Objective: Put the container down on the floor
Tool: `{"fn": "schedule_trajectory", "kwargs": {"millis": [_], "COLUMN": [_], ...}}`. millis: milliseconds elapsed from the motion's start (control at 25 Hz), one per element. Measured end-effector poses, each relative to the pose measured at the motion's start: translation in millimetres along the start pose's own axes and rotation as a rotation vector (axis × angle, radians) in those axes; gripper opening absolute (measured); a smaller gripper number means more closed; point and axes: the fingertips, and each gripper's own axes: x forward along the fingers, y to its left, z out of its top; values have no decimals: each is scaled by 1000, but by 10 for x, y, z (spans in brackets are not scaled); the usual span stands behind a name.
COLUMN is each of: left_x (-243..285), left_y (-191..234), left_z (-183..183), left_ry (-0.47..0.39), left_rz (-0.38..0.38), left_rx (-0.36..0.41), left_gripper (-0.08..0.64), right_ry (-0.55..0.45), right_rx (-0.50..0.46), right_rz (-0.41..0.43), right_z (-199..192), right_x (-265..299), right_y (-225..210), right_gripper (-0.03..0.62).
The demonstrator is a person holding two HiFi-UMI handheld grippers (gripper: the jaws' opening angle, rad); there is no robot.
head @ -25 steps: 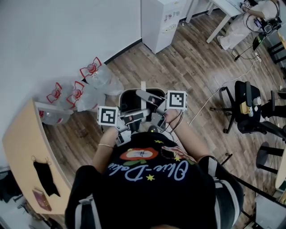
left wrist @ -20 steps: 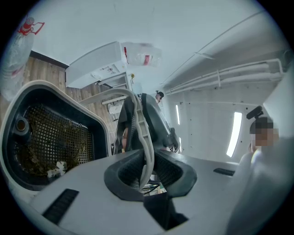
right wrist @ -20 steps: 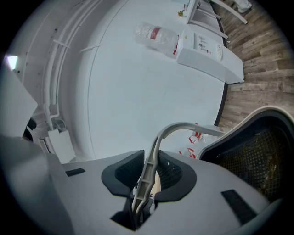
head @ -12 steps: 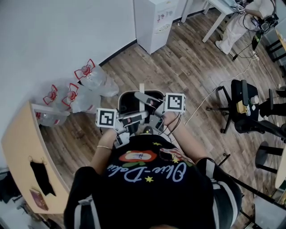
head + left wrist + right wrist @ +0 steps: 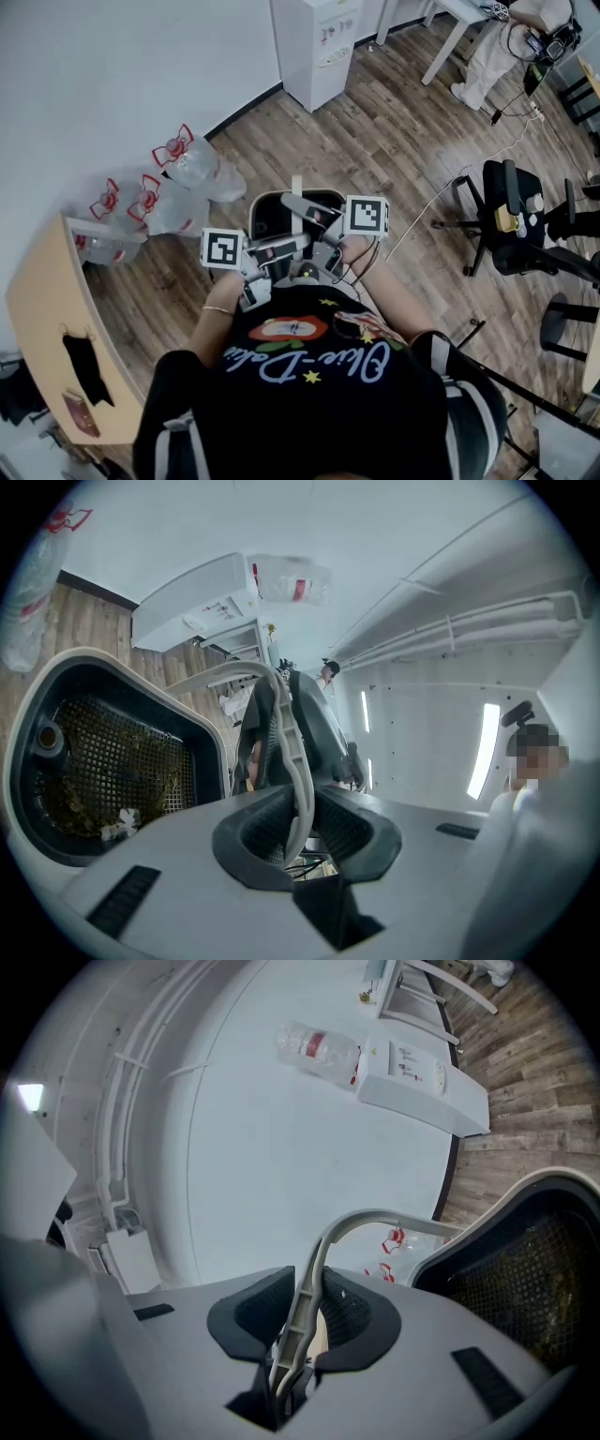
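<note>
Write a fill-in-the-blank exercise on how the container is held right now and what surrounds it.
1. The left gripper and the right gripper are each shut on the container's grey ____.
2. Inside the container sits a black ____ basket.
3. The floor is laid in ____ planks.
4. Clear water jugs with ____ carrying handles lie by the wall.

Missing words: handle; mesh; wooden; red.
</note>
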Motion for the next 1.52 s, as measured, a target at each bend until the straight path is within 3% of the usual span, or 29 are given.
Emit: {"fn": "schedule_trajectory", "kwargs": {"millis": [280,680,1080,1520], "left_x": [115,212,299,268], "left_y": [-90,0,128,273], "left_z": [-72,41,501,1271], "left_ry": [32,53,105,114], "left_rz": [-12,-12,-42,-75], "left_rx": [-5,-10,-35,-54], "left_gripper": [41,43,43,43], "right_ry": [-33,-60,-109,-123], "right_rx": [21,41,52,46], "right_rz": [19,-16,-36,-66], "right_z": [11,158,596,1188], "right_x": [-137,-177,37,545], "right_y": [43,-82,-201,-351], "right_gripper": [74,72,71,69]}}
